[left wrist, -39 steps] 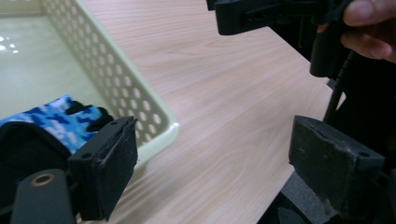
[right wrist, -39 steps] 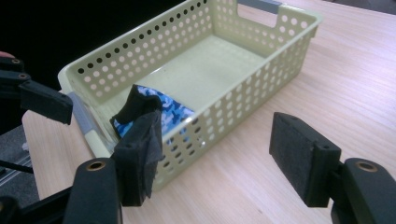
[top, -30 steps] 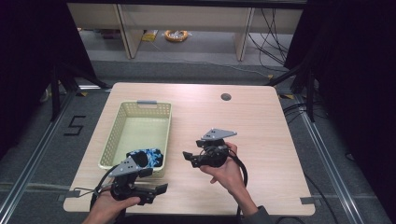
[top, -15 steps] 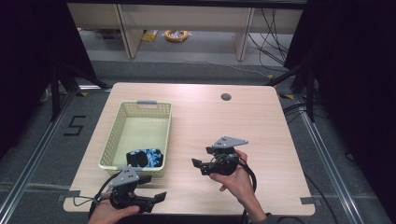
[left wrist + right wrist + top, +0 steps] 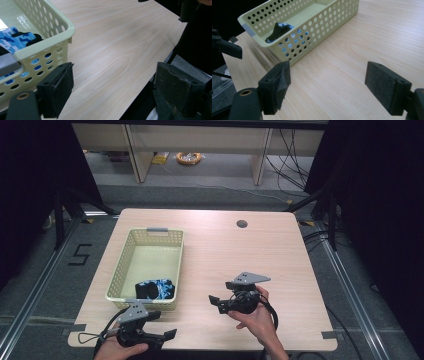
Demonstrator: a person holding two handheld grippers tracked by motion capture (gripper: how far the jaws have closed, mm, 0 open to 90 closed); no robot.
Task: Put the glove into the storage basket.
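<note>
Drawn back from the basket (image 5: pixel 145 265), the right gripper (image 5: pixel 214 301) is spread empty, jaws just opening; left gripper (image 5: pixel 170 334) likewise spread; blue camouflage cloth (image 5: pixel 11 40) is revealed close-up.

High view: above near edge, looking forward-down on whole desk (image 5: pixel 280 255) | gripper views: low, close, along jaws | shared: basket (image 5: pixel 131 296) corner.

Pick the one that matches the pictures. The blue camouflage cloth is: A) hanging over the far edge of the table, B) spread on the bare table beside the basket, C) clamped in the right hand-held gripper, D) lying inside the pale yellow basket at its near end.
D: the blue camouflage cloth lies inside the basket at the end nearest the person, and the right hand-held gripper is open over bare wood.
</note>
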